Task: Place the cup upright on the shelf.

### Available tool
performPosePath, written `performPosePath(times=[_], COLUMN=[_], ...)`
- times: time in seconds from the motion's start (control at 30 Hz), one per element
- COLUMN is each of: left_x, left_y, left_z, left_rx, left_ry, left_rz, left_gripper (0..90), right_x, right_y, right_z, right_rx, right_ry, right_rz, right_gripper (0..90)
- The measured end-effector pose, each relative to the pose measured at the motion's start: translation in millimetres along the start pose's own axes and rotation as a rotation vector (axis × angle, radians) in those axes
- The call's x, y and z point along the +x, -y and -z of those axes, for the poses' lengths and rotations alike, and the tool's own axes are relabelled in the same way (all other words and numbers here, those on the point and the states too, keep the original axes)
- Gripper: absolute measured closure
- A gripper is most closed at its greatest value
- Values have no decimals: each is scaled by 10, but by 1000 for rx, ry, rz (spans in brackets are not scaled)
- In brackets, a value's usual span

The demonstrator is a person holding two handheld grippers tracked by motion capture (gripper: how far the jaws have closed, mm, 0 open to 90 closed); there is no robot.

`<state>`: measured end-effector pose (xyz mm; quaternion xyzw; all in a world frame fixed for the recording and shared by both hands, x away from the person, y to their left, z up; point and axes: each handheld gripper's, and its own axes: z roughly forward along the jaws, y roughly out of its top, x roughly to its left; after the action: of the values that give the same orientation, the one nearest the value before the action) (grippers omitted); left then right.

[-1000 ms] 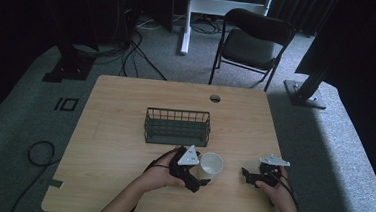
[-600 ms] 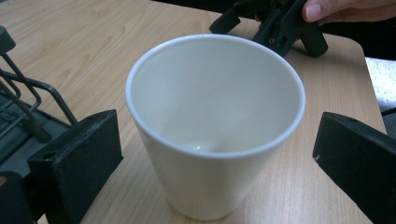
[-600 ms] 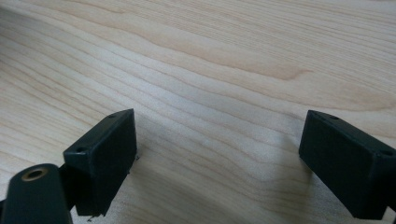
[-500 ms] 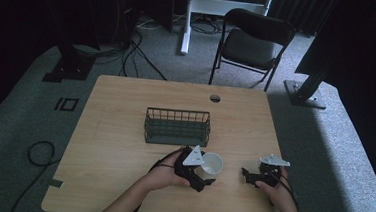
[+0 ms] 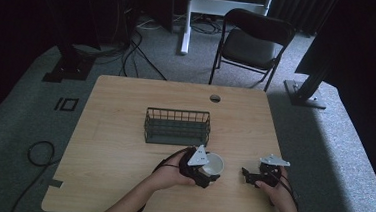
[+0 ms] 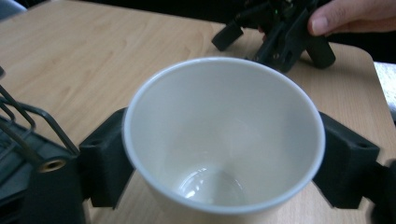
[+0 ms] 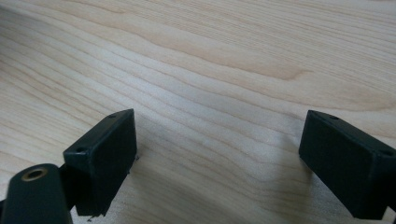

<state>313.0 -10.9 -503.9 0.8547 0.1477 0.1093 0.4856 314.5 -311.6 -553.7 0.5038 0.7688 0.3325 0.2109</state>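
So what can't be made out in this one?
- Cup: its outer wall and base, left gripper view, hidden by its own rim and the bottom edge.
- Basket: its inside floor is too small and dark, high view; cut off at the left edge, left gripper view.

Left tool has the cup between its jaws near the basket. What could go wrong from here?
1. The left tool holds the cup only by its smooth, tapered sides, so it may slip or tip when lifted.
2. The basket stands right beside the cup; a low swing could knock the cup against its wire rim.
3. The right tool rests open on the table close by, so the two tools could collide.
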Motion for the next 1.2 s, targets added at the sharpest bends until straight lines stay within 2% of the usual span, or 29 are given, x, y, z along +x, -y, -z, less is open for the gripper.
performPosePath(times=[0.1,0.2,0.33,0.43,0.93,1.03,1.2], left_x=[6,6,8,2,45,76,140], left_y=[-1,-11,-40,-91,-299,-345,-448], left_z=[2,21,56,96,212,242,337], left_rx=[-3,7,14,-10,-30,-30,-61], left_ry=[8,-5,5,10,22,13,-7], left_rz=[20,1,-9,-7,15,17,29], left_gripper=[200,202,202,202,202,202,203], right_x=[0,0,0,-1,0,-1,0], right_y=[0,0,0,0,0,0,0], right_z=[0,0,0,0,0,0,0], right_rx=[0,0,0,0,0,0,0], right_ry=[0,0,0,0,0,0,0], right_rz=[0,0,0,2,1,2,1], right_gripper=[108,108,108,108,108,108,108])
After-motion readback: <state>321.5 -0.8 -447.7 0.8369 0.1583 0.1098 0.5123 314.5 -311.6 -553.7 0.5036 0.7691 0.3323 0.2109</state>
